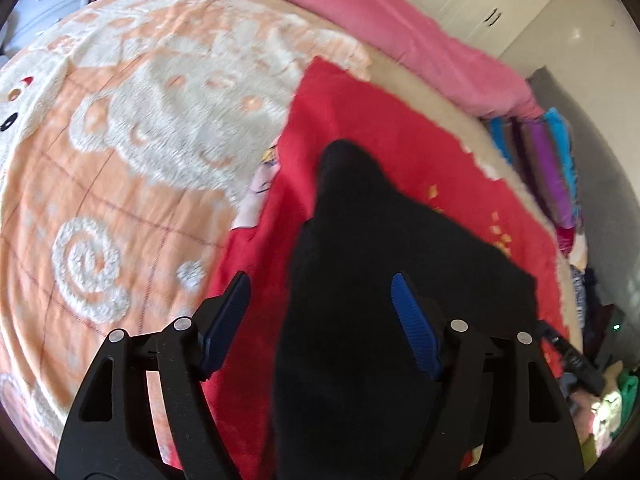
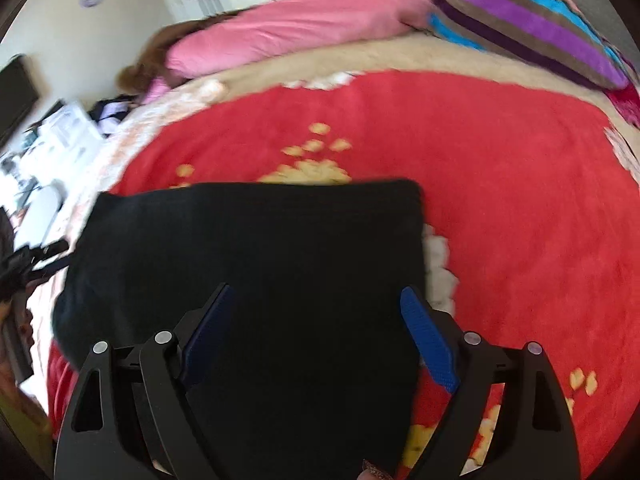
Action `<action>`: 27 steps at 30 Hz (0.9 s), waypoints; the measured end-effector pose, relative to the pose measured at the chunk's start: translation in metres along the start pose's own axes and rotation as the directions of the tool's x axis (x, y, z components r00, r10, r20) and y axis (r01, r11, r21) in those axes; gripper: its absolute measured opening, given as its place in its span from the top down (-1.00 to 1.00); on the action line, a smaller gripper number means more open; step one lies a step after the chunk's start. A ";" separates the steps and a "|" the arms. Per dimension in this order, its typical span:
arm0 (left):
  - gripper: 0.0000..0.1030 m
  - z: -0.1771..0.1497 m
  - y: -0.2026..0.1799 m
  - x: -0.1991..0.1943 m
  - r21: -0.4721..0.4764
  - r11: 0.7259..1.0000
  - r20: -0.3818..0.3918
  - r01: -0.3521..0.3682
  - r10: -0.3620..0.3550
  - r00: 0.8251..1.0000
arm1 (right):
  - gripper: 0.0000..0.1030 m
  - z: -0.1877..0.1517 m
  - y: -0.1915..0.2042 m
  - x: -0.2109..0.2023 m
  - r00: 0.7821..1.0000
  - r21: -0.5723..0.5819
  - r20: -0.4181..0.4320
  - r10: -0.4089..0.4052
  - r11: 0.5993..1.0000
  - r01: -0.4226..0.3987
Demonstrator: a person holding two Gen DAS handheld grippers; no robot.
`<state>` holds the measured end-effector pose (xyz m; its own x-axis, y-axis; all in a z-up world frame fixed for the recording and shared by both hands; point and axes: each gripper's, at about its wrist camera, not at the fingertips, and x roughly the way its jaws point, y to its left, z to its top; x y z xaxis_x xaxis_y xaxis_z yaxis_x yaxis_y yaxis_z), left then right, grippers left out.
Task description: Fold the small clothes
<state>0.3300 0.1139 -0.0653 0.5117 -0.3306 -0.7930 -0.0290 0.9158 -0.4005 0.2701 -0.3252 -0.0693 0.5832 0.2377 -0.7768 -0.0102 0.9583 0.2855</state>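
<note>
The black garment (image 2: 248, 264) lies flat on the red blanket (image 2: 500, 200), directly ahead of both the left gripper (image 1: 320, 320) and right gripper (image 2: 316, 332) (fingers apart, gripping nothing), its long axis running away from the left one.

Black garment (image 2: 248, 264) flat on red blanket (image 2: 500, 200)

The black garment (image 2: 248, 264) is matt knit cloth. The red blanket (image 2: 500, 216) looks plush, the peach blanket (image 1: 120, 152) fleecy and embossed. The pads (image 1: 416, 332) are ribbed blue plastic.

Red blanket (image 2: 500, 208) (pink bolster (image 2: 288, 32) behind)
</note>
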 end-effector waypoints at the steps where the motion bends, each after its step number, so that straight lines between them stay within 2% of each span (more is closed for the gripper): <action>1: -0.30 0.000 0.001 0.000 -0.004 1.000 0.002 0.005 -0.005 1.000 | -0.63 0.002 -0.005 -0.004 1.000 0.026 0.013 -0.004 1.000 0.004; 5: -0.36 -0.002 0.002 -0.006 0.004 1.000 0.020 -0.005 0.005 1.000 | -0.63 0.004 -0.012 -0.019 0.999 0.039 0.043 -0.015 0.999 0.013; 11: -0.38 -0.023 0.002 -0.019 0.009 1.000 0.007 0.017 -0.017 1.000 | -0.63 -0.019 -0.020 -0.045 0.999 0.070 0.031 -0.008 0.998 0.006; 16: -0.38 -0.044 0.001 -0.026 0.027 0.999 -0.019 0.024 -0.024 1.000 | -0.63 -0.038 -0.019 -0.064 0.998 0.099 0.046 0.033 0.994 -0.037; 21: -0.38 -0.056 0.004 -0.026 -0.003 0.998 -0.033 0.069 -0.069 0.997 | -0.63 -0.068 -0.016 -0.071 1.000 0.083 0.004 0.029 0.996 -0.029; 24: -0.37 -0.062 0.001 -0.023 0.000 0.997 -0.044 0.084 -0.083 0.996 | -0.63 -0.077 -0.014 -0.070 0.998 0.090 -0.016 0.059 0.994 -0.058; 26: -0.22 -0.065 -0.003 -0.019 0.003 0.996 -0.058 0.090 -0.089 0.994 | -0.48 -0.077 -0.011 -0.065 0.998 0.061 -0.025 0.060 0.996 -0.058; 27: -0.10 -0.067 -0.005 -0.018 0.008 0.995 -0.062 0.095 -0.094 0.994 | -0.30 -0.077 -0.010 -0.063 0.998 0.047 -0.030 0.054 0.998 -0.053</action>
<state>0.2636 0.1004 -0.0798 0.4584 -0.4286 -0.7786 0.0266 0.8823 -0.4700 0.1708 -0.3371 -0.0665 0.5575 0.2939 -0.7765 -0.0030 0.9360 0.3521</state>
